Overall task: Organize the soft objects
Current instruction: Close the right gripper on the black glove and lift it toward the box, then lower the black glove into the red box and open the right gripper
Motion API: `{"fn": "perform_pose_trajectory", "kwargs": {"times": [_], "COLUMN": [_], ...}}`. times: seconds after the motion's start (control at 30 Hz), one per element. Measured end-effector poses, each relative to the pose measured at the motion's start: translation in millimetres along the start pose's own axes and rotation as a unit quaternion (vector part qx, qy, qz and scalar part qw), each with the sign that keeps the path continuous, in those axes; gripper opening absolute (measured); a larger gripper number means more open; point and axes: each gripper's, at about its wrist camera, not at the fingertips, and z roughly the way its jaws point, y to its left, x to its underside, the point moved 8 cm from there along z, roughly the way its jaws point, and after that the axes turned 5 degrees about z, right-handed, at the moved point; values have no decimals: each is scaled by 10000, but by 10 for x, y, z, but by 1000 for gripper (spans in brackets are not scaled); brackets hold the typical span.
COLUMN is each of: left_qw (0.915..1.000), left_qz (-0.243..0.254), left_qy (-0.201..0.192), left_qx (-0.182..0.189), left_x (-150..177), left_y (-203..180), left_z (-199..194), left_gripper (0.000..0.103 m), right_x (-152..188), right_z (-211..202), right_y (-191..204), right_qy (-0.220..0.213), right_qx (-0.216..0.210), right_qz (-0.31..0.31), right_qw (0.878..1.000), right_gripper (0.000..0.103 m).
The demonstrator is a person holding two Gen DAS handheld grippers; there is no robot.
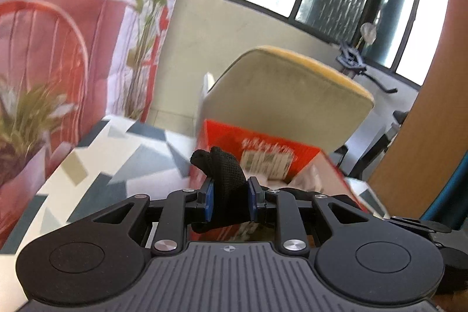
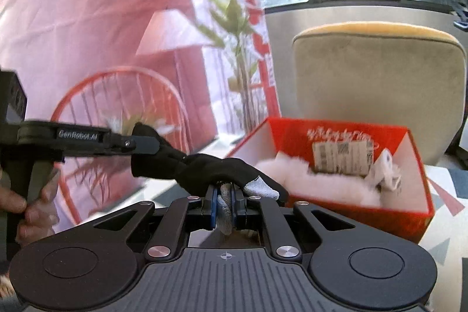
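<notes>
Black knit glove w/ grey fingertips (image 2: 210, 168) is held stretched in the air between both tools, near the open red cardboard box (image 2: 421, 183) on the patterned tabletop (image 1: 122, 154). Its cuff end is clamped in the left hand-held gripper (image 1: 229, 195), jaws part-closed on bunched fabric; a grey fingertip is pinched in the right hand-held gripper (image 2: 224, 205), jaws fully closed. For a clean drop, tension should be kept even and the glove carried over the box rim before release. White fluffy fabric (image 2: 292, 174) & a small white item (image 2: 386, 168) are seen inside the box.
</notes>
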Motion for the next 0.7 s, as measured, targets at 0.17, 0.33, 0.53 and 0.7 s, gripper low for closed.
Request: {"fn": "perform_pose_trajectory", "kwargs": {"times": [0.17,0.33,0.53,0.7], "left_qw": [9996,9991,9990,9970], "left_qz": [103,174,103,281], "left_qy": [-226,-262,140,592], "left_qx": [119,267,423,419], "left_x": [-236,-394,-464,-438], "left_y": [-160,-309,-385,-375], "left_z": [66,266,845,1431], "left_gripper": [24,25,25,25], "right_x": [-345,-655,-876,-901], "right_z": [50,139,401,791], "right_y": [-183,-424,-845,-1290], "right_qy": [-119,-264,-74,359], "right_qx": [60,167,531,822], "right_qz": [60,213,288,435], "right_qw": [9999,9993,9981,9950], "right_gripper": [9,9,9,9]}}
